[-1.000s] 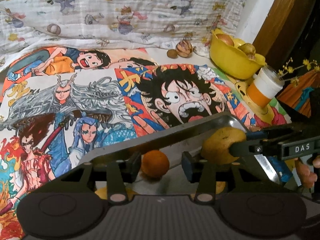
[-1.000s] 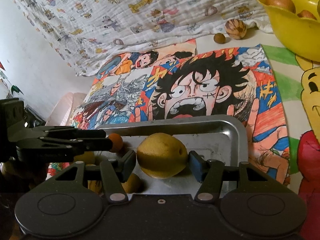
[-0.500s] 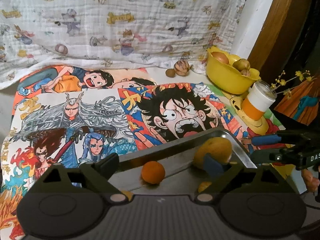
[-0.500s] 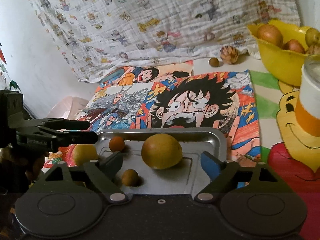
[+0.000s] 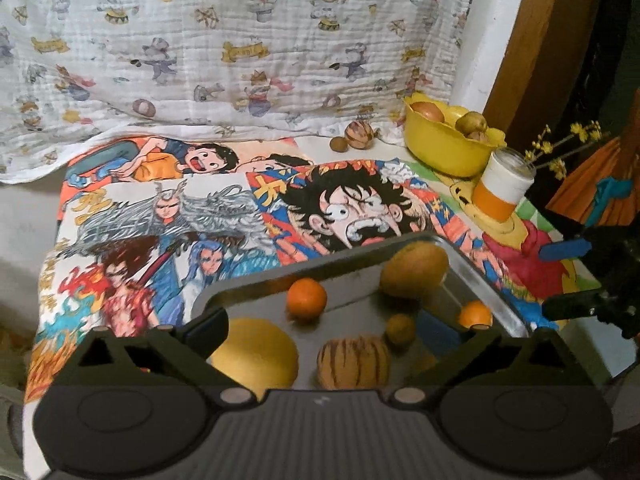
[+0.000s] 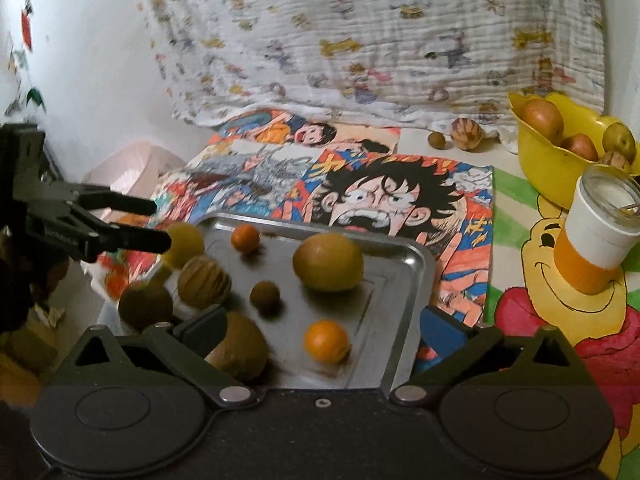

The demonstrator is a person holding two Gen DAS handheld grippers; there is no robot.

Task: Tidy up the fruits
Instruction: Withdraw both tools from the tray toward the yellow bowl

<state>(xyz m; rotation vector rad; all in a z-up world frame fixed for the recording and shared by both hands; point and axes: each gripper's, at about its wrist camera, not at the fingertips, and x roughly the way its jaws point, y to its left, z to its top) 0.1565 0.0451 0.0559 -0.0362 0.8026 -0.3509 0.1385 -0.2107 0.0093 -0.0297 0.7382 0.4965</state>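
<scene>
Both jaws are opening and grip nothing: the left hand-held gripper (image 5: pixel 320 332) and right hand-held gripper (image 6: pixel 320 332) hang just above the near end of the metal tray (image 6: pixel 416 264). The small orange (image 6: pixel 326 340) between the right jaws looks light, firm and prone to rolling; grasp it across its widest part. Beyond it, the large yellow fruit (image 6: pixel 328 262) looks heavier and smooth, needing a wide central grasp.

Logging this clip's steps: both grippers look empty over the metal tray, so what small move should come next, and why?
Probably carry the right gripper, jaws opening and empty, toward the yellow plastic bowl for another fruit. The silver metal tray already holds several fruits, while the bowl on that side still has some in it. The left gripper is opening too, with nothing in its grip.
</scene>
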